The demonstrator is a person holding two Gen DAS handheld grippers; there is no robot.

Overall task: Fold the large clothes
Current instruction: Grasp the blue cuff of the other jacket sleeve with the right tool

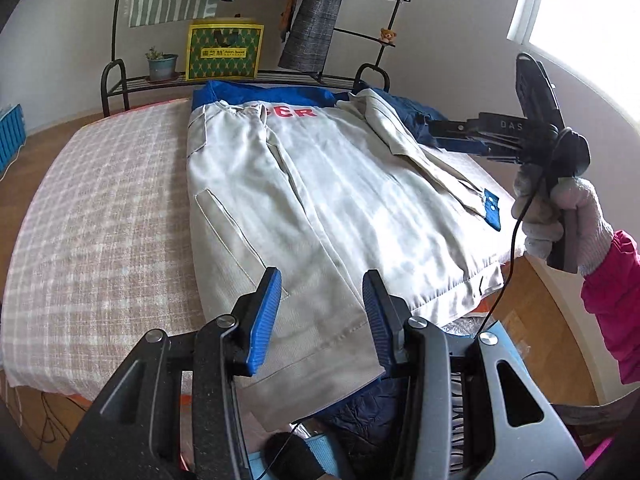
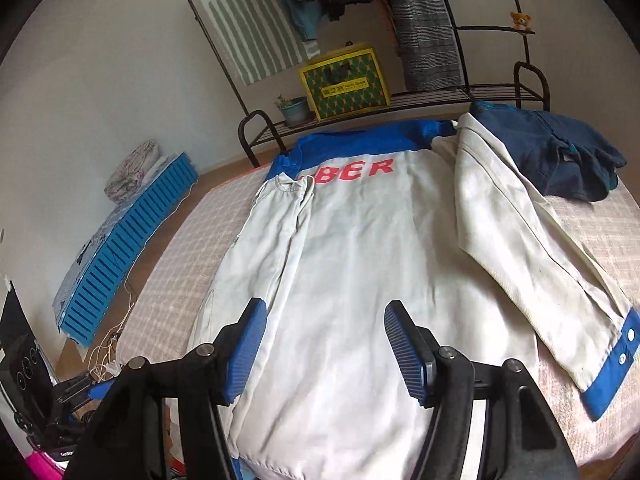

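A pale jacket point(image 2: 360, 264) with a blue yoke and red letters lies back-up across the tabletop point(image 1: 100, 200), which is covered in a pink checked cloth. In the right wrist view its left sleeve is folded in over the back at about 10 o'clock, while the other sleeve point(image 2: 540, 280) runs out toward 4 o'clock, ending in a blue cuff with snaps. A dark blue garment point(image 2: 560, 152) sits at 2 o'clock, just beside the jacket's shoulder. The left hand-held gripper point(image 1: 322, 316) hovers over the jacket's hem at 6 o'clock, fingers spread wide, holding nothing. The right hand-held gripper point(image 2: 324, 348) hangs above the jacket's lower back, also wide open and empty. A yellow bag point(image 2: 344, 80) stands on the rack at 12 o'clock
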